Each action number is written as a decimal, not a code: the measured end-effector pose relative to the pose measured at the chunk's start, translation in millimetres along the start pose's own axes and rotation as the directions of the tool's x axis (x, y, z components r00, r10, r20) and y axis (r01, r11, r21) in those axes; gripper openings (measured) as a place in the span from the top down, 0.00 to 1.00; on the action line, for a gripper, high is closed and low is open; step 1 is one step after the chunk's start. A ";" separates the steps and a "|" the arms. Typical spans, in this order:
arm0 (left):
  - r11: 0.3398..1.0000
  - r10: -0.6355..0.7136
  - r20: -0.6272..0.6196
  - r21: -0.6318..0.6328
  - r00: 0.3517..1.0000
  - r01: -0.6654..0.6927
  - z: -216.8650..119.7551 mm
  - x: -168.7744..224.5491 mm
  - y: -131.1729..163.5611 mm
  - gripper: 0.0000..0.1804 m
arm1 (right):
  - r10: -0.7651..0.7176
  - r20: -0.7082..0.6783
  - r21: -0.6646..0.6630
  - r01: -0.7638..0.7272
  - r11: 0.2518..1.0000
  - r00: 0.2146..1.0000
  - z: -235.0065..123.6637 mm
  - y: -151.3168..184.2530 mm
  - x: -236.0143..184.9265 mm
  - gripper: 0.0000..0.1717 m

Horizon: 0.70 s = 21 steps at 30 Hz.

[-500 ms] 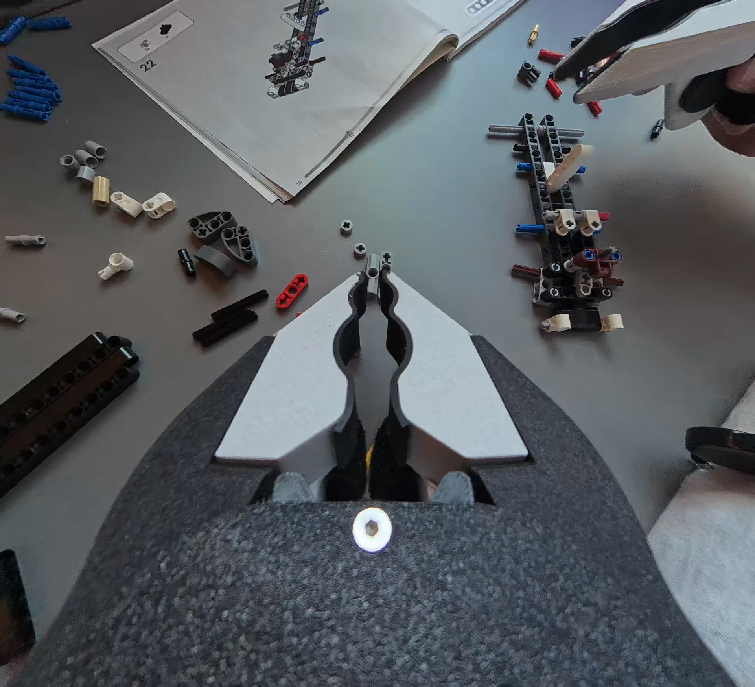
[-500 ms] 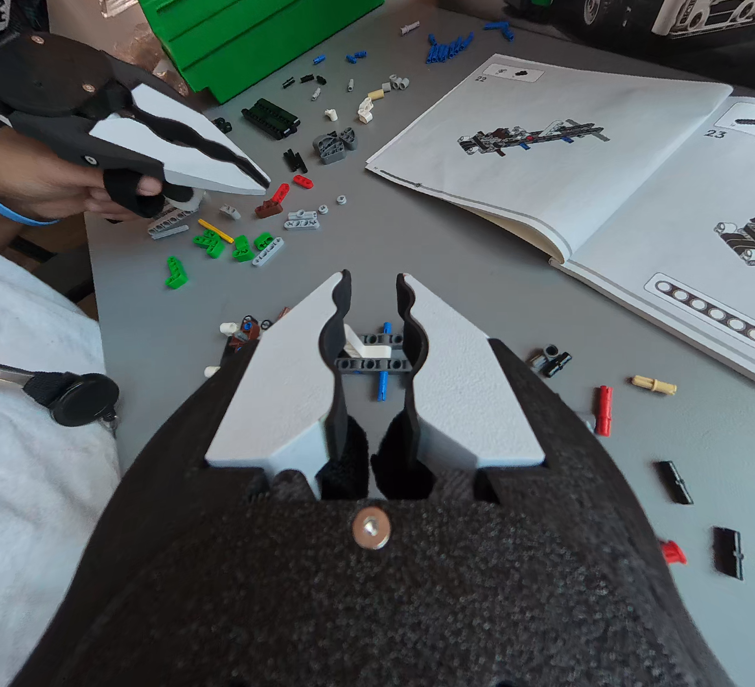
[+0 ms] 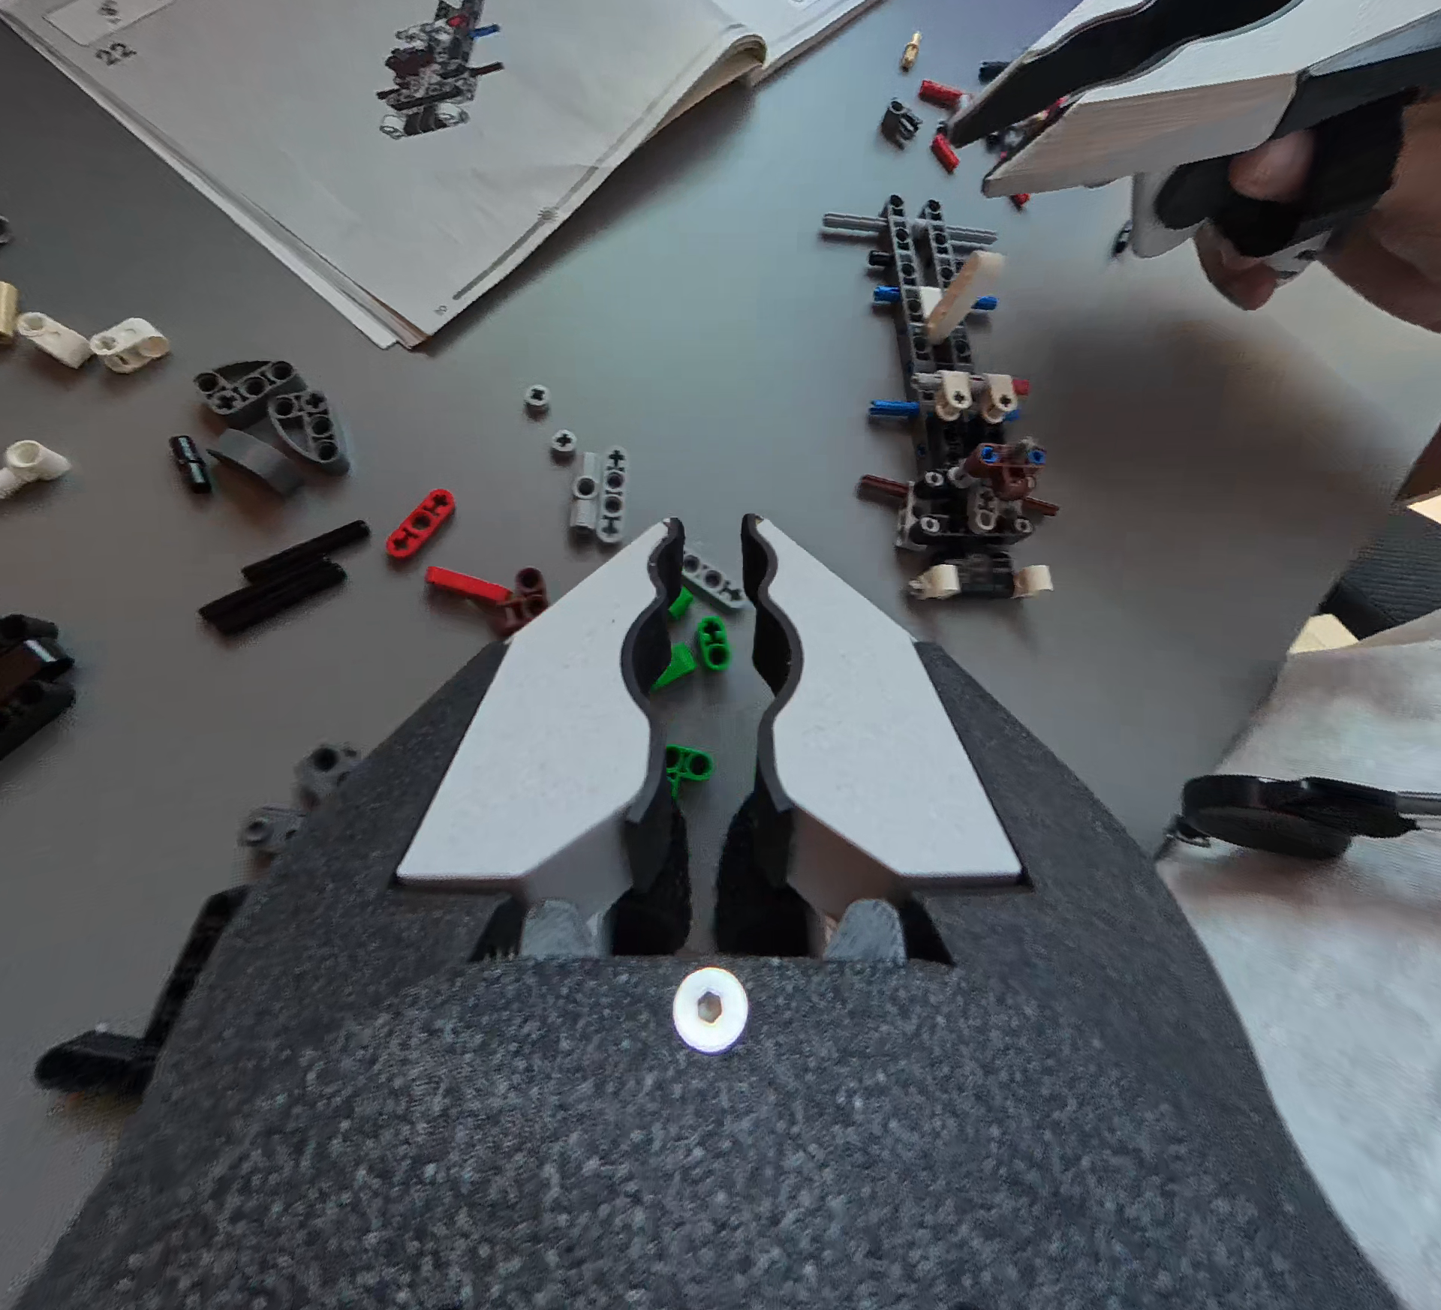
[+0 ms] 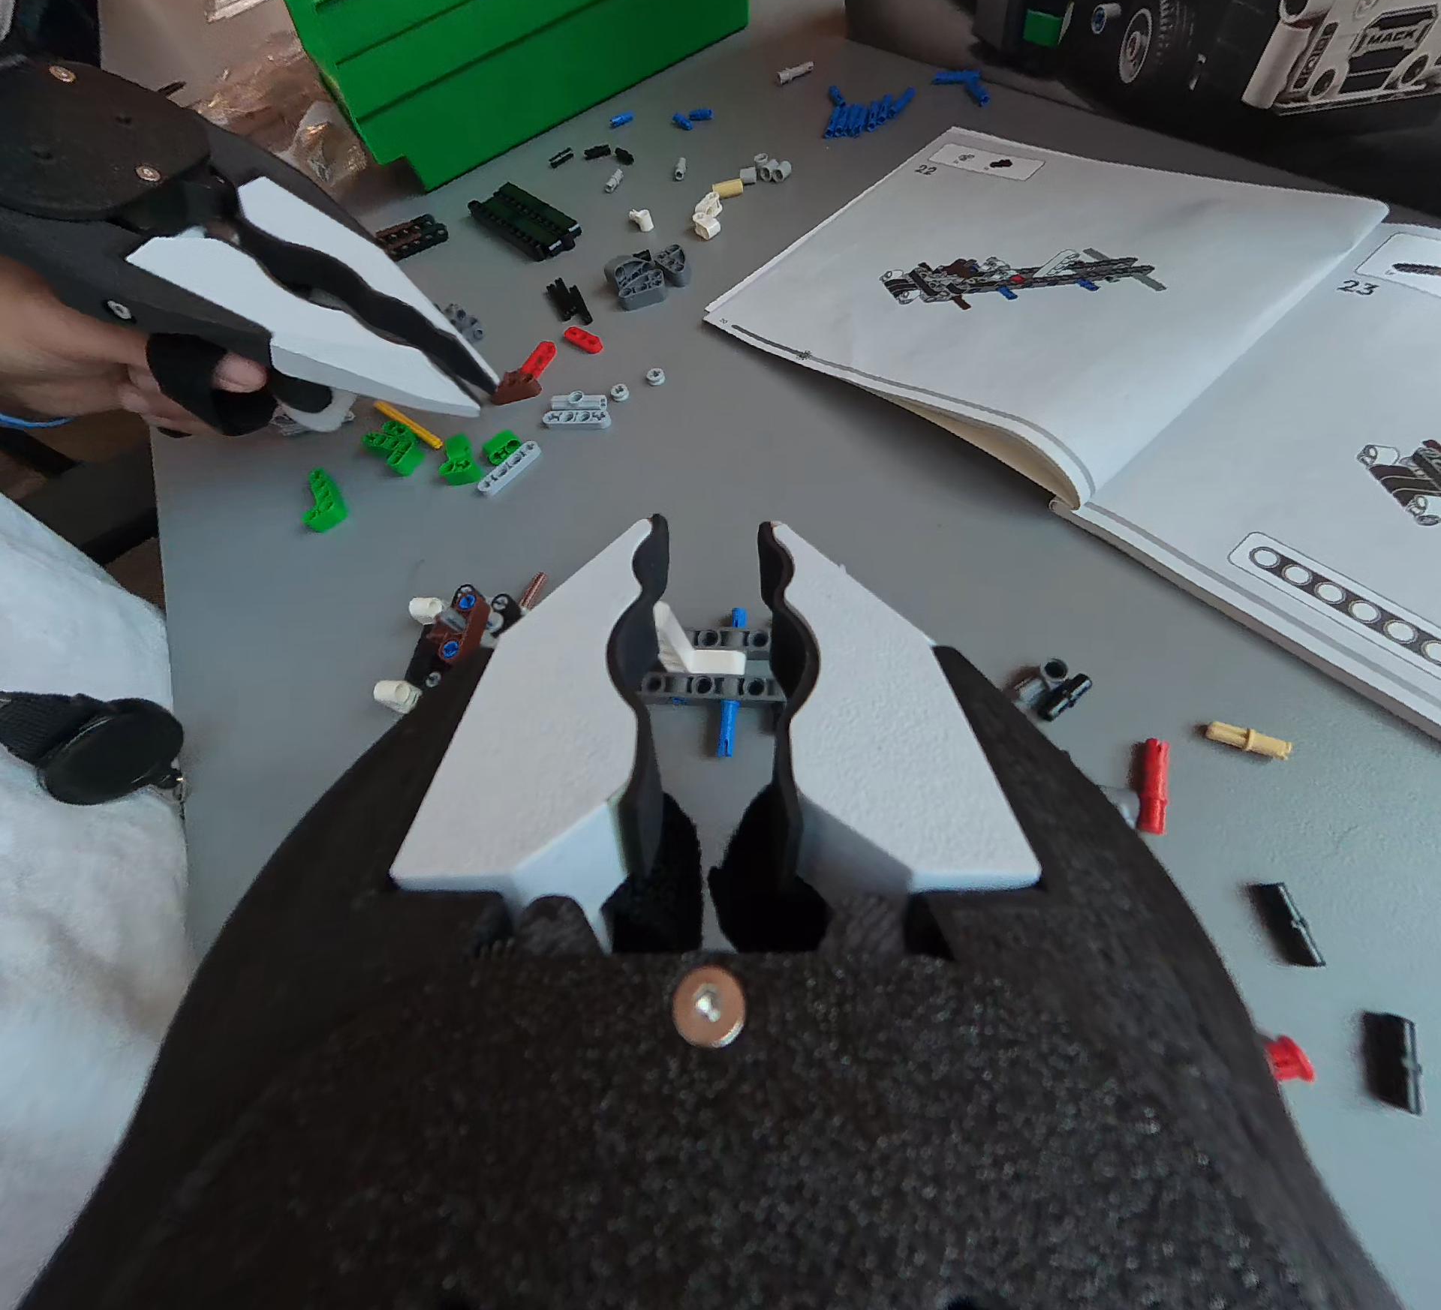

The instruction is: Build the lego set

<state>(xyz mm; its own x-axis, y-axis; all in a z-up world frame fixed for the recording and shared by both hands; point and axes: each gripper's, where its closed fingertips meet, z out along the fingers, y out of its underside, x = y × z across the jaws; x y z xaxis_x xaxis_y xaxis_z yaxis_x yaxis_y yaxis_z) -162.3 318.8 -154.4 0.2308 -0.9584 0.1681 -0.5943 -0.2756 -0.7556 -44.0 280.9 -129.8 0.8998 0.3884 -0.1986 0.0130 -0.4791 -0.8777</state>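
The long dark-grey brick assembly (image 3: 947,399) lies flat on the grey desk (image 3: 741,353): two parallel holed beams with blue pins sticking out sideways, a cream piece tilted across the middle, and a brown-and-black cluster with two cream ends at its near end. In the left wrist view it sits at about 2 o'clock from the left tongs (image 3: 709,524).

The right tongs (image 4: 711,524) hang above that assembly with a plain gap between the tips; the beams (image 4: 706,684), a white piece and a blue pin (image 4: 727,727) show between the fingers, but the pads do not press on them.

The left tongs stand slightly parted and hold nothing. Half a second ago they were pinched on a small grey holed beam; that beam (image 3: 599,497) now lies on the desk just past the tips at 11 o'clock, beside two grey round bushes (image 3: 563,442). Green pieces (image 3: 711,641) and another grey beam (image 3: 713,579), not seen between the fingers earlier, now show there. An open instruction booklet (image 3: 546,103) lies at 11 o'clock.
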 end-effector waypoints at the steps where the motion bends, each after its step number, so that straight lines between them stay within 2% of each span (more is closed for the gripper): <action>1: 1.000 -0.004 -0.024 0.002 1.000 0.004 -0.9 10.6 1.5 0.90 | 0.001 0.001 0.005 -0.001 1.000 1.000 -2.2 2.3 -2.4 0.87; 5: 0.999 0.051 -0.092 -0.006 0.994 -0.052 -1.4 55.1 15.2 0.80 | 0.033 0.051 -0.012 -0.032 0.999 0.998 -12.3 13.7 -21.7 0.85; 10: 0.990 0.131 -0.040 -0.047 0.991 -0.133 13.9 83.5 35.4 0.69 | -0.006 0.075 -0.050 0.009 0.999 0.997 -23.7 32.4 -38.9 0.85; 16: 0.976 0.216 0.104 -0.039 0.971 -0.213 25.0 80.3 34.5 0.71 | -0.009 0.108 -0.040 0.014 0.999 0.994 -34.0 39.4 -48.2 0.86; 18: 0.975 0.222 0.108 -0.044 0.969 -0.219 26.9 83.2 34.6 0.76 | 0.008 0.121 -0.032 -0.004 0.999 0.993 -35.8 42.2 -50.5 0.86; 21: 0.978 0.207 0.107 -0.058 0.972 -0.201 26.6 84.7 35.1 0.77 | 0.028 0.141 -0.042 -0.022 0.999 0.990 -36.8 49.2 -56.3 0.86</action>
<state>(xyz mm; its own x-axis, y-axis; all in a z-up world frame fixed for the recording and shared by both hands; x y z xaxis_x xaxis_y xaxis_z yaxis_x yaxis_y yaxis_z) -143.1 229.9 -183.5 0.1844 -0.9810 -0.0607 -0.6724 -0.0808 -0.7357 -77.9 206.5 -145.8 0.8296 0.4818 -0.2821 0.0117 -0.5200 -0.8541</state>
